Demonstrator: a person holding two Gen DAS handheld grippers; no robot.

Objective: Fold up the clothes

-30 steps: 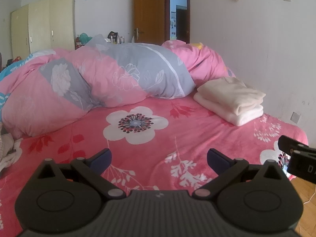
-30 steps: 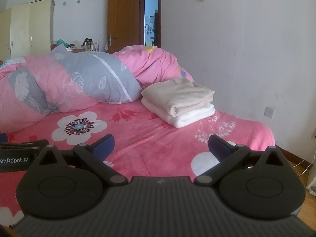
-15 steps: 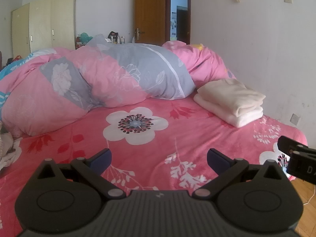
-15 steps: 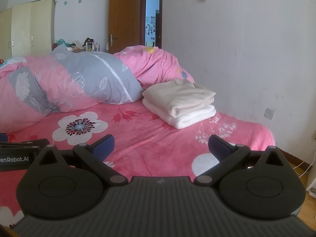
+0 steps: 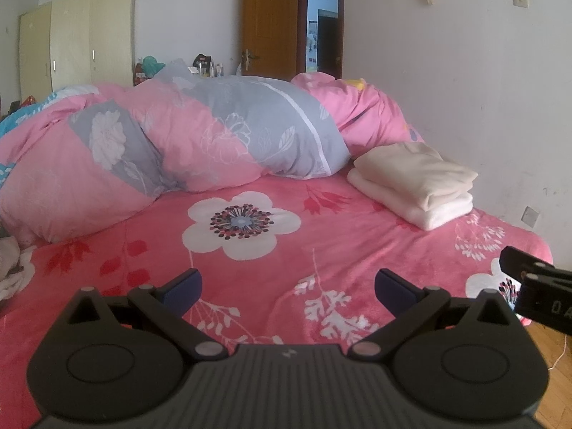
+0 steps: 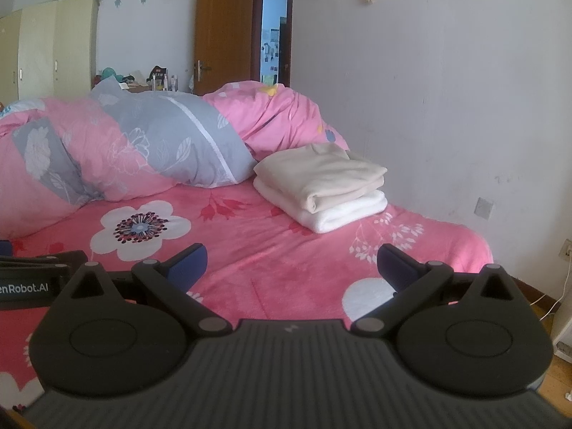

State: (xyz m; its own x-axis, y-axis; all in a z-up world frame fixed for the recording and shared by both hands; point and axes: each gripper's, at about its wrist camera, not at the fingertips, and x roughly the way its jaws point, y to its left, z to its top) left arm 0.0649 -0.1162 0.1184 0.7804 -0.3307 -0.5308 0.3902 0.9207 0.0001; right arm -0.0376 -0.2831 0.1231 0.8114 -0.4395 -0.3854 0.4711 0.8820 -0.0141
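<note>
Two folded cloths lie stacked at the far right of the bed, a cream one (image 5: 414, 173) on a white one (image 5: 439, 211); the stack also shows in the right wrist view (image 6: 321, 178). My left gripper (image 5: 287, 286) is open and empty above the pink floral bedspread (image 5: 250, 271), well short of the stack. My right gripper (image 6: 291, 262) is open and empty, also near the bed's front edge. Crumpled pale clothing (image 5: 10, 268) lies at the bed's left edge.
A bunched pink and grey duvet (image 5: 178, 143) fills the back of the bed. The wall (image 6: 447, 89) runs along the right. A wardrobe (image 5: 75, 39) and an open brown door (image 5: 271, 21) stand behind. Wooden floor (image 5: 554, 350) shows at the lower right.
Both grippers have drifted very slightly; the view has shifted a little. Both stay open and empty, and the folded stack has not moved.
</note>
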